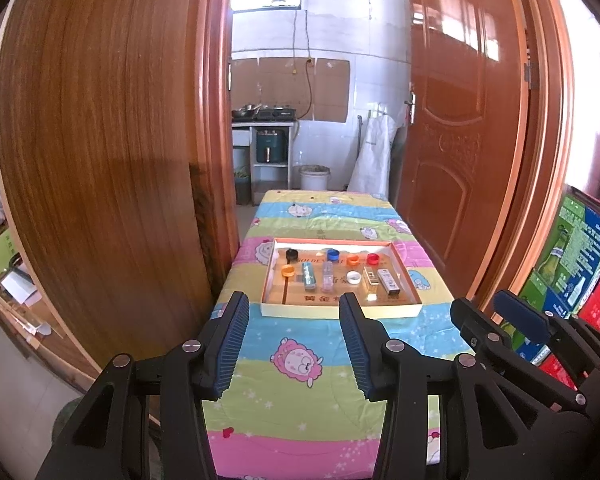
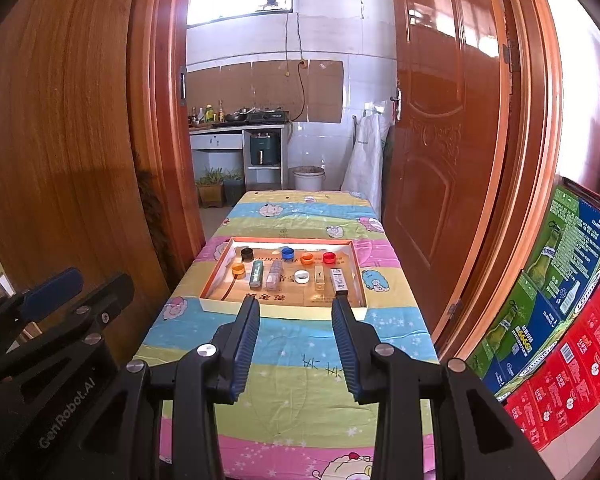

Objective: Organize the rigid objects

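We're holding both grippers over the near end of the table [image 1: 292,344], which is covered w/ a striped cartoon-sheep cloth; landmark is the shallow orange-rimmed tray [image 1: 342,311] sitting mid-table. Left gripper [image 1: 294,308] hangs just short of the tray's near edge, jaws apart w/ nothing btwn them; right gripper [image 2: 296,308] also stops at the tray's near rim, jaws likewise spread and empty. All the task items lie inside the tray. Along its far side we see a black cap [image 1: 291,255], blue cap [image 1: 333,254], orange cap [image 1: 353,259] and red cap [image 1: 373,258]. Nearer us in the tray: a second orange cap [image 1: 287,270] at the left, then a teal tube-shaped container [image 1: 308,275] lying lengthwise, a clear small bottle [image 1: 327,277] beside it, a white cap [image 1: 353,277], and at the right a small clear box [image 1: 370,278] next to a narrow printed carton [image 1: 389,282]. Nothing in the tray is touched by either gripper. Right of the table stand stacked beer cartons [image 2: 560,280], well apart from the tray
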A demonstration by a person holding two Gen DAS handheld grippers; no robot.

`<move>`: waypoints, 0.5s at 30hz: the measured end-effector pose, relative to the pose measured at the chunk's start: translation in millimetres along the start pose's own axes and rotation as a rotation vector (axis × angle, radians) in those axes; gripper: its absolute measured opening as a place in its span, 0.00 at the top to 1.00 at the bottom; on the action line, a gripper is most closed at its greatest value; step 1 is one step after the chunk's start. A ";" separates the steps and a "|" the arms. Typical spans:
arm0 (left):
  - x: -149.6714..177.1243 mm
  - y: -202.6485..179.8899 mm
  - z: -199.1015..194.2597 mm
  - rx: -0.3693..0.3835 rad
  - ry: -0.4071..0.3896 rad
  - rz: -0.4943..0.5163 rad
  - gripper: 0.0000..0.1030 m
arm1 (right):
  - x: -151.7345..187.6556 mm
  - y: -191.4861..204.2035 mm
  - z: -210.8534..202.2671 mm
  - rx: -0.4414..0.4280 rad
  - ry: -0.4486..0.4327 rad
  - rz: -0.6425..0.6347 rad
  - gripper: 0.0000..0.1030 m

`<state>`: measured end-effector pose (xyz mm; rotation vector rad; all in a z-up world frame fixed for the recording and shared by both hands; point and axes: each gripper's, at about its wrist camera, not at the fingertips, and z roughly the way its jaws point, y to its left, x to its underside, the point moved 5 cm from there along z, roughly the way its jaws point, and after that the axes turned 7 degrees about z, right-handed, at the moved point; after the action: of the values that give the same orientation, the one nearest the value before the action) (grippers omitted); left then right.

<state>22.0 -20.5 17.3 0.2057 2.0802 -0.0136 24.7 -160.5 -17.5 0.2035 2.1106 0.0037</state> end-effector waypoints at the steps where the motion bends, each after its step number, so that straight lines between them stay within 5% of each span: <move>1: 0.0 -0.1 0.0 0.002 0.000 0.000 0.53 | 0.4 0.3 0.1 -0.002 0.000 0.000 0.64; 15: 0.5 0.5 -2.4 -0.002 -0.006 0.000 0.53 | 0.3 2.2 -1.8 -0.002 -0.002 0.002 0.64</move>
<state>19.8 -19.7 18.1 0.2040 2.0746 -0.0121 23.3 -158.2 -16.7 0.2045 2.1085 0.0066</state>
